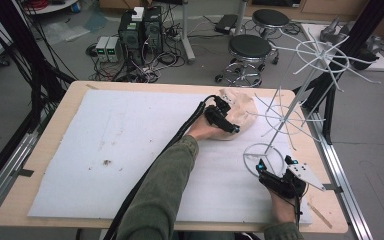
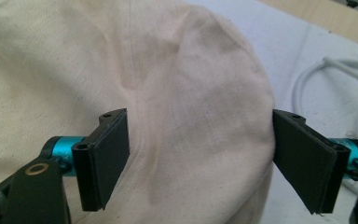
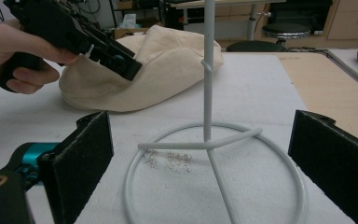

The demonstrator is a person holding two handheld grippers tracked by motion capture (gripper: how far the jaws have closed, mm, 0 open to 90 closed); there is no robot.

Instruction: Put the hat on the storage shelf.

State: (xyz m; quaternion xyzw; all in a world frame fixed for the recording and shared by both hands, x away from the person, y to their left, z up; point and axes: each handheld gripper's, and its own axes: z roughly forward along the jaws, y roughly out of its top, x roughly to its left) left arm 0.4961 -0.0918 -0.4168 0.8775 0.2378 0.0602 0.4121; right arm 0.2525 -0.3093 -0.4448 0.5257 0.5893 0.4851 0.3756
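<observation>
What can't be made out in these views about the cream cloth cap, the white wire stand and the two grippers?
- Cream cloth cap: its left and bottom parts are cut off by the left gripper view's edges; in the high view the left gripper covers part of it.
- White wire stand: the right gripper view's top edge cuts off its upper arms.
- Right gripper: jaws open, but any contact with the stand's base ring cannot be judged.

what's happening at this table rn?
A person works with a hand-held gripper in each hand. The left hand-held gripper is down at a cream cloth cap lying on the white foam mat, jaws wide open on either side of a fold in the cloth, not pressing on it. The right hand-held gripper sits open in front of the ring base of a white wire rack stand, gripping nothing.
</observation>
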